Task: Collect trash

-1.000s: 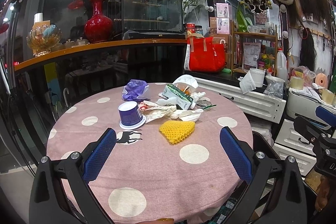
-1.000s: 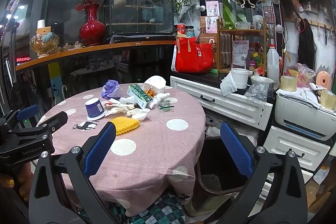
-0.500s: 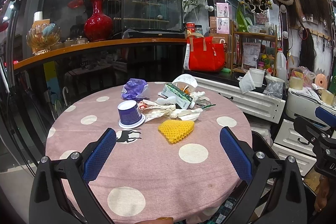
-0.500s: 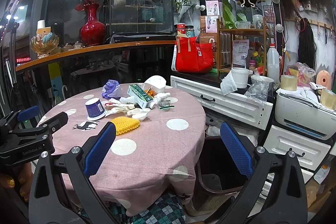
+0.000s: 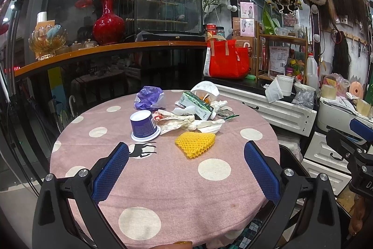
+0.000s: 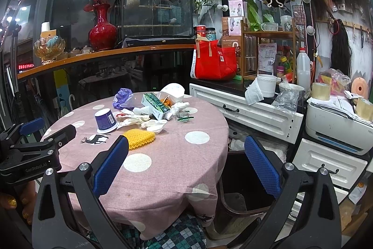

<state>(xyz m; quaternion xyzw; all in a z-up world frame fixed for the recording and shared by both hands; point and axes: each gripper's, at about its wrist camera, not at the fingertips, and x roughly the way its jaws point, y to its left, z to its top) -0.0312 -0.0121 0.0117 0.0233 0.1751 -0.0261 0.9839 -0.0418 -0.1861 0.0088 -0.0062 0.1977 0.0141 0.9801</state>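
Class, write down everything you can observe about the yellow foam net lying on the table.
The yellow foam net is a soft mesh sleeve with a diamond-lattice weave, flattened into a rough triangle. It lies flat on the pink polka-dot tablecloth, nearer the camera than the rest of the rubbish. Its far edge sits just beside the crumpled white paper; whether they touch is unclear. The upturned purple cup stands apart to its left. Neither gripper touches it.
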